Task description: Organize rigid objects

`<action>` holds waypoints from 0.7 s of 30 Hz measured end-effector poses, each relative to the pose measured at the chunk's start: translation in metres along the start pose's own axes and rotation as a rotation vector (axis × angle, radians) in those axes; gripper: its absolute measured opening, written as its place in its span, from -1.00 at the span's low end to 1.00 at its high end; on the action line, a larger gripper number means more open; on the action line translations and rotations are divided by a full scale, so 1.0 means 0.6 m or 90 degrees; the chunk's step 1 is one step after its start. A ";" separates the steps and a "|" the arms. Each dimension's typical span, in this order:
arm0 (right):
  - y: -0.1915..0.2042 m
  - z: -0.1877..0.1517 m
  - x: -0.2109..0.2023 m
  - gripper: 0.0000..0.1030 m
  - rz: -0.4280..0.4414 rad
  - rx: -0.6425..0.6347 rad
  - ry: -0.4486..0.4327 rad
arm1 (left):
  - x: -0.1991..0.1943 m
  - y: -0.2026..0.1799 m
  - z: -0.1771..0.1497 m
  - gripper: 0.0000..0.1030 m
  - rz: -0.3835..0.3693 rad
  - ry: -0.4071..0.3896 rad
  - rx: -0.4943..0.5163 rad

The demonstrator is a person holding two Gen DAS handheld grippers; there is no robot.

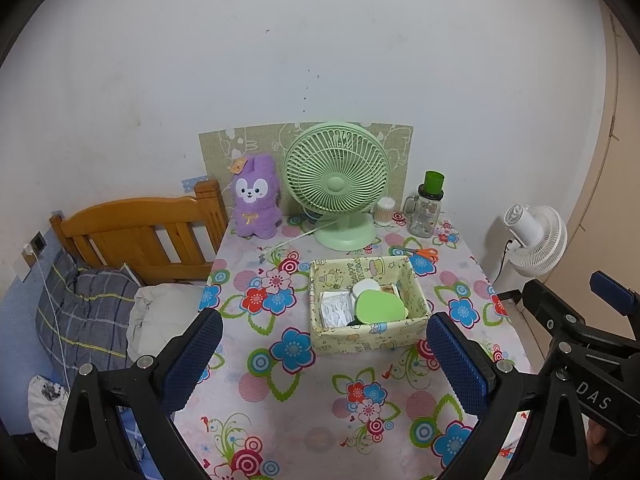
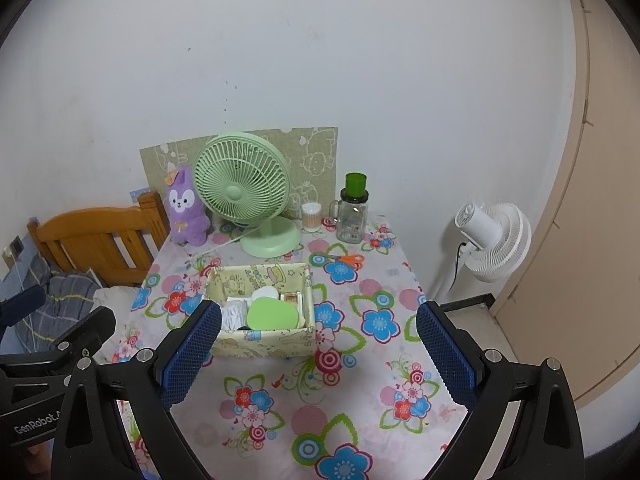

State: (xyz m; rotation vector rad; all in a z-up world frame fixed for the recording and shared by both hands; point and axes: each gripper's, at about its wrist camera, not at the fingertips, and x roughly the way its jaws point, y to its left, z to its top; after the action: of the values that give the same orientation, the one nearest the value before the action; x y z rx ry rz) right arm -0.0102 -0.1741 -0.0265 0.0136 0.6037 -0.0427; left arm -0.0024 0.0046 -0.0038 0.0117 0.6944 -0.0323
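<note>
A pale yellow cartoon-print box (image 1: 418,292) (image 2: 264,342) sits mid-table. Inside lie a green lid-like piece (image 1: 380,307) (image 2: 272,312), a round white case (image 1: 365,287) (image 2: 265,293), a silvery packet (image 1: 335,309) and a small tan item (image 2: 291,298). Orange-handled scissors (image 1: 420,253) (image 2: 344,260) lie behind the box. My left gripper (image 1: 324,356) is open and empty, above the table's near side. My right gripper (image 2: 319,352) is open and empty, just in front of the box.
At the back stand a green desk fan (image 1: 337,184) (image 2: 244,192), a purple plush (image 1: 254,198) (image 2: 186,208), a cotton-swab jar (image 1: 384,210) (image 2: 311,216) and a green-capped glass jar (image 1: 426,210) (image 2: 352,210). A wooden bed (image 1: 136,236) is left. A white floor fan (image 2: 494,240) is right.
</note>
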 end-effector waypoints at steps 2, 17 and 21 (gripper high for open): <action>-0.001 0.000 0.001 0.93 -0.001 -0.002 -0.001 | 0.002 0.000 0.001 1.00 -0.001 0.001 -0.001; 0.000 0.002 0.009 0.93 0.005 -0.006 0.001 | 0.012 -0.001 0.006 1.00 0.001 0.005 -0.004; 0.000 0.003 0.014 0.93 0.007 -0.009 0.001 | 0.013 -0.001 0.007 1.00 0.002 0.005 -0.005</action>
State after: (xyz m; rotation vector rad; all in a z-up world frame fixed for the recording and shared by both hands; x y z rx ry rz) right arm -0.0021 -0.1745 -0.0296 0.0039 0.6061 -0.0281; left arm 0.0062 0.0037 -0.0057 0.0056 0.7017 -0.0265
